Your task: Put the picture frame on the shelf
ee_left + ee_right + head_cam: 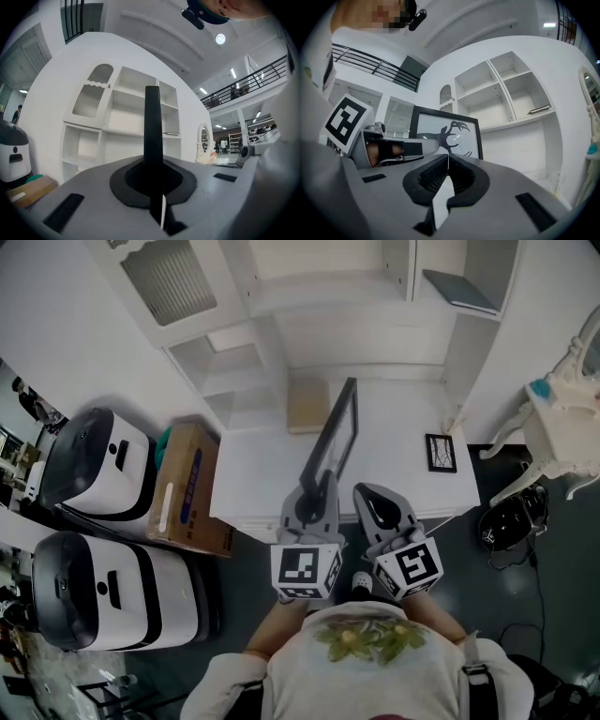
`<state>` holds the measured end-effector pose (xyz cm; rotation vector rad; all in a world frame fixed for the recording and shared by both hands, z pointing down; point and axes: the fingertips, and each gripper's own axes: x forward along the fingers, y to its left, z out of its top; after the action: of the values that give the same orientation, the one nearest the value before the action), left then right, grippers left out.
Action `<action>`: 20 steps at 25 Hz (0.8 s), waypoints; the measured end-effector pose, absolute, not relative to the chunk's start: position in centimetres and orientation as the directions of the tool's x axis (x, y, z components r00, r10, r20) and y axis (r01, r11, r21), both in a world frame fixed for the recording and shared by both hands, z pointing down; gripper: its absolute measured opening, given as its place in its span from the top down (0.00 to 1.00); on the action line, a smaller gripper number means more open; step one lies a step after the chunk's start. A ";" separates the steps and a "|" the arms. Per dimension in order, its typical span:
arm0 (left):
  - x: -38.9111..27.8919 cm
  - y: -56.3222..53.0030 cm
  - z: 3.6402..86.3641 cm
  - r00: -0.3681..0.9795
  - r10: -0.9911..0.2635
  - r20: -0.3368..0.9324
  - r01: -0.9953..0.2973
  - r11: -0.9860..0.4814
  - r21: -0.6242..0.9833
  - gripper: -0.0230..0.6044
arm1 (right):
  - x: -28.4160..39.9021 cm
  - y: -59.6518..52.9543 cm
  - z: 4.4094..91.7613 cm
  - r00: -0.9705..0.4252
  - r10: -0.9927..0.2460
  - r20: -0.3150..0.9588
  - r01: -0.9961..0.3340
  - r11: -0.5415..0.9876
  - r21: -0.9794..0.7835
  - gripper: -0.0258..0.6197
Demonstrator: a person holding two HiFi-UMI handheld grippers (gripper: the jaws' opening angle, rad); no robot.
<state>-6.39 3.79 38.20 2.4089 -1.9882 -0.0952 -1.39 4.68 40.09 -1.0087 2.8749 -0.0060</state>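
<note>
A black picture frame (336,432) stands upright and edge-on over the white desk (253,474), with my left gripper (319,486) shut on its lower edge. In the left gripper view the frame's edge (152,131) rises as a dark bar between the jaws. From the right gripper view, the frame (446,133) shows a black silhouette print on its face. My right gripper (370,498) hangs beside the left one, just right of the frame; its jaws meet with nothing between them (447,158). The white shelf unit (328,296) stands behind the desk.
A small dark frame (441,453) lies on the desk's right part and a tan flat object (307,404) at its back. A book (459,289) lies in a right shelf bay. A cardboard box (187,488) and two white machines (94,465) stand left, a white chair (562,418) right.
</note>
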 end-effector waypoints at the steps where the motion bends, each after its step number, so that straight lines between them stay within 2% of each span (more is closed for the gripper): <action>1: -6.3 3.1 38.1 0.181 -0.983 -0.039 -0.982 -0.183 0.055 0.91 | -1.3 4.1 40.0 -0.781 -0.618 -0.089 -0.617 0.786 -0.035 0.91; 11: -5.8 -1.8 37.6 0.099 -0.993 -0.064 -0.991 -0.104 0.080 0.91 | 0.9 -0.3 40.1 -0.814 -0.574 -0.091 -0.575 0.818 -0.012 0.91; 20: -5.2 -4.2 35.6 0.069 -0.993 -0.094 -0.996 -0.074 0.048 0.91 | 2.9 -2.3 39.2 -0.795 -0.596 -0.113 -0.598 0.801 -0.019 0.91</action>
<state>-5.24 -4.17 35.61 2.3179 -2.1573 -0.1617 2.88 -2.34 39.22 -0.9558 2.8734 0.0266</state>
